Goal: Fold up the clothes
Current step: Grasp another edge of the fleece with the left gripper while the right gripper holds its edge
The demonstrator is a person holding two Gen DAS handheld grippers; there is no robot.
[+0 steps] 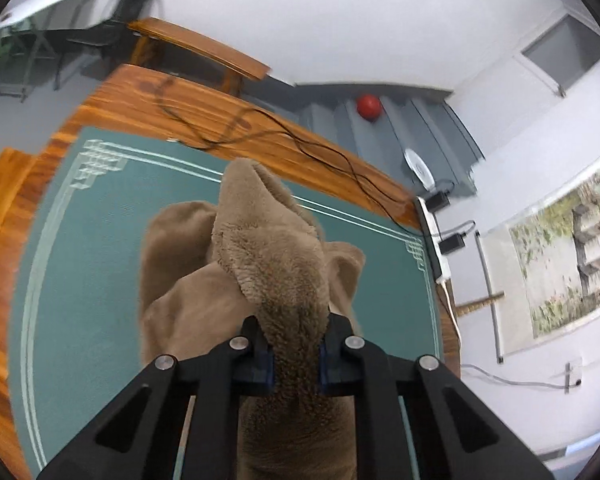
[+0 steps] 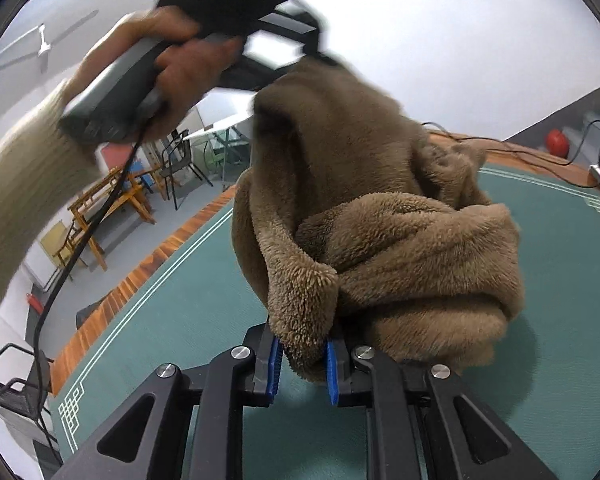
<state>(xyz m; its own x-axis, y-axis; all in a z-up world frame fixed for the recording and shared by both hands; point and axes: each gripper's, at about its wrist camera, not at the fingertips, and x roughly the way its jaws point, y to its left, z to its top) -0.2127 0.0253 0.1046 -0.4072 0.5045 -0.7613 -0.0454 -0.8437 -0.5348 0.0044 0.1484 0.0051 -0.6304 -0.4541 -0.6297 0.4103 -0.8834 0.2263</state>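
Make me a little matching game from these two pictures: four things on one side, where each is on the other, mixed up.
Things:
1. fleece garment
2. black cable
3. red ball
4. green mat

Places:
A. on the floor by the wall
B. spread over the wooden table
C. pinched in both grippers, left and right
D. trailing across bare wood

Pairs: 1-C, 2-D, 3-A, 4-B

no readable text, no labels, no brand marks, no numbers in either view

Black tongs (image 2: 300, 364), blue ribbed pads (image 2: 274, 366); cream knit sleeve (image 2: 16, 200).
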